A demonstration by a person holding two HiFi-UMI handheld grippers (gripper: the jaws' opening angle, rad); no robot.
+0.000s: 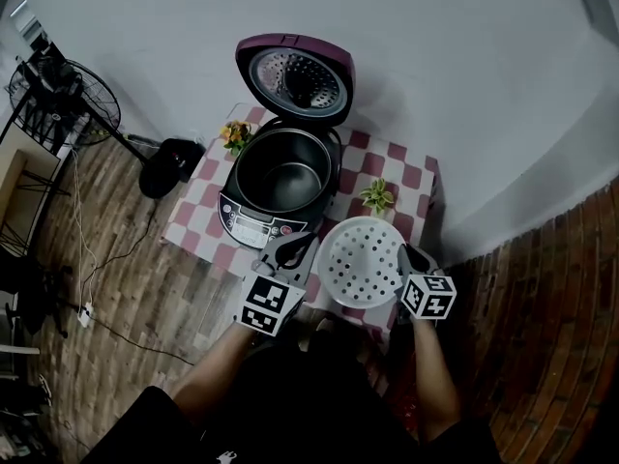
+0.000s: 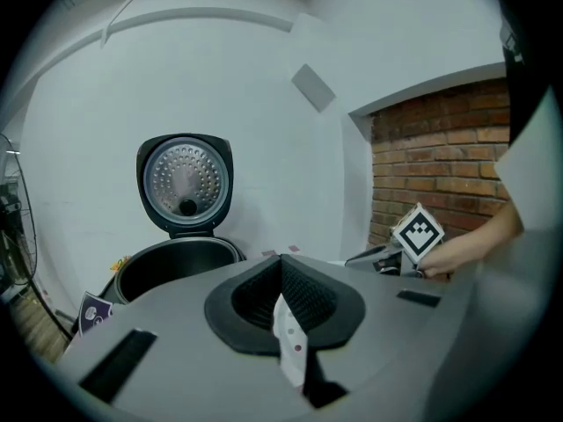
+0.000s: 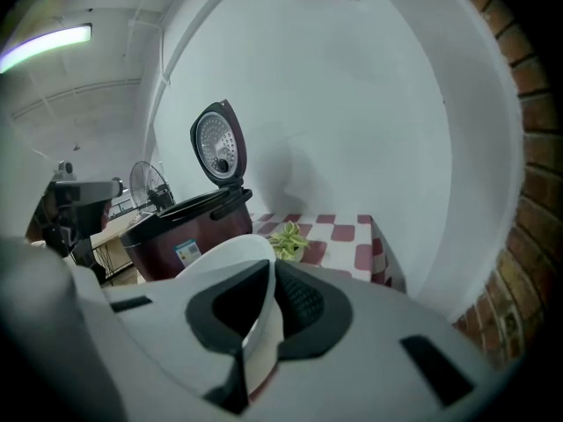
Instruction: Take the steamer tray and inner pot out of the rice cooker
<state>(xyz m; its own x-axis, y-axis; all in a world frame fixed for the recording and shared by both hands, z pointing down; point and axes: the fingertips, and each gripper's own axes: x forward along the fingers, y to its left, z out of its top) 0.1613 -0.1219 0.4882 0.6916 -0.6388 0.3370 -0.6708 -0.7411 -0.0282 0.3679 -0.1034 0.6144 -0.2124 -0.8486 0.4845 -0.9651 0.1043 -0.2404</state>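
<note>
The white perforated steamer tray (image 1: 363, 261) hangs just over the front right part of the checkered table (image 1: 404, 174), held from both sides. My left gripper (image 1: 308, 249) is shut on its left rim; in the left gripper view the holed tray edge (image 2: 288, 337) shows pinched in that gripper (image 2: 283, 301). My right gripper (image 1: 404, 256) is shut on the right rim, and the tray's rim (image 3: 237, 262) sits between its pads (image 3: 268, 297). The maroon rice cooker (image 1: 280, 177) stands open behind, lid (image 1: 295, 77) up, with the dark inner pot (image 1: 283, 172) inside.
A small green potted plant (image 1: 377, 196) stands just behind the tray, and orange flowers (image 1: 235, 135) stand left of the cooker. A fan (image 1: 58, 100) and cables are on the wooden floor at left. A brick wall (image 2: 440, 165) rises at right.
</note>
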